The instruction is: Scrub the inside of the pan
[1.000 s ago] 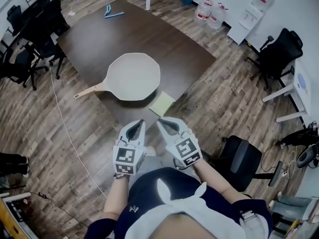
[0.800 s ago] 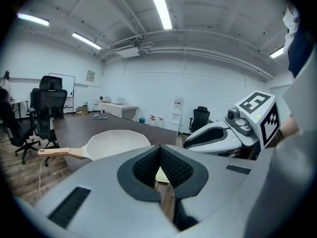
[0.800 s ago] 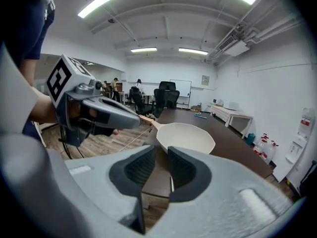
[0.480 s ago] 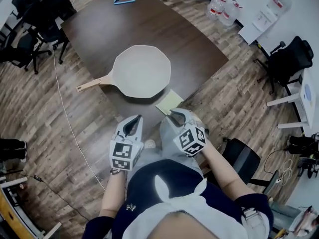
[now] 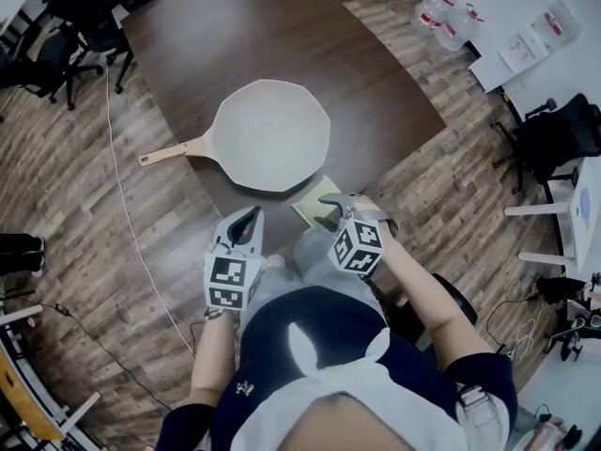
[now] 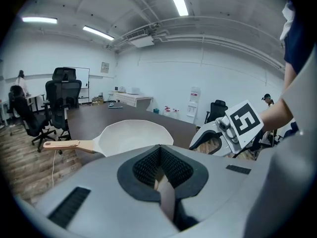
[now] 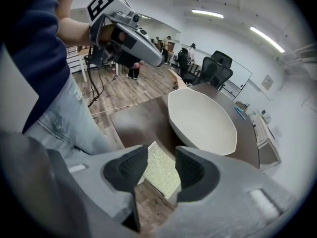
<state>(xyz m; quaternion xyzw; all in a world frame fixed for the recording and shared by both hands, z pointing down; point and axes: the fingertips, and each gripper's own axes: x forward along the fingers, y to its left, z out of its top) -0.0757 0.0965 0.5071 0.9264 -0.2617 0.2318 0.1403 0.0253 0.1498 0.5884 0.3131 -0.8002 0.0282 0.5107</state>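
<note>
On the dark table (image 5: 216, 36), near its front edge, sits the wide pale pan (image 5: 270, 134), wooden handle (image 5: 172, 151) out left: rigid, likely slick inside, best steadied by that handle. Just beside it lies a thin, soft scrubbing pad (image 7: 161, 175). Right gripper (image 7: 161, 153) has just been opening its jaws over the pad, nothing pinched yet; left gripper (image 6: 159, 151) is clenched, empty. From the head view the pad's near edge is covered.
</note>
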